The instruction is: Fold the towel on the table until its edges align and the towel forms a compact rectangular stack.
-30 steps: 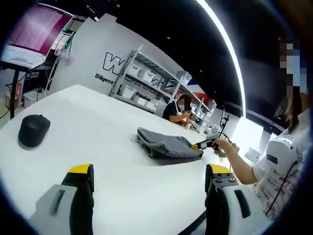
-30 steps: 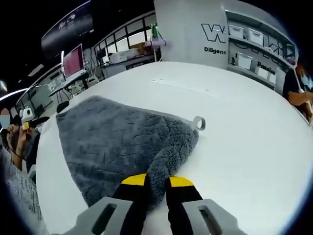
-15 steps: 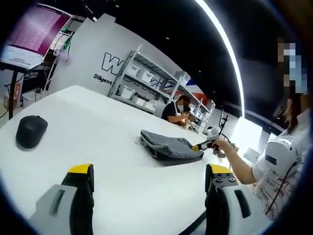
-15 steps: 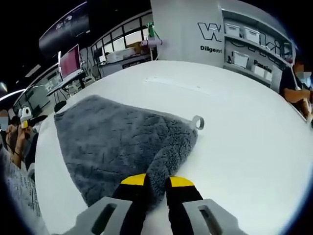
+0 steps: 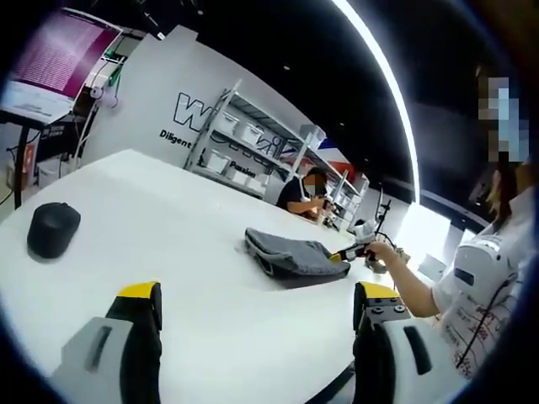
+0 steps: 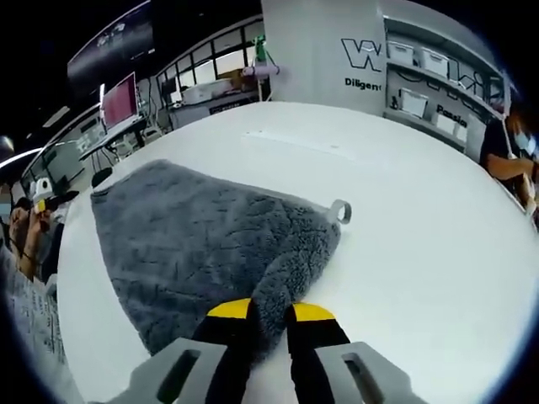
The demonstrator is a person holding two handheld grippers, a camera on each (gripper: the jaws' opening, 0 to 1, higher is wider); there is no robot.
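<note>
Grey towel (image 6: 210, 244) folded on white table (image 6: 421, 244); right gripper (image 6: 268, 313) pinching its near corner; left gripper (image 5: 257, 296) spread wide, apart from towel; black mouse (image 5: 52, 229) nearby.

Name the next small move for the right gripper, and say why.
Probably lift the pinched corner and carry it across: the right gripper is shut on the towel, which lies folded on the table, while the left gripper is open and away.
</note>
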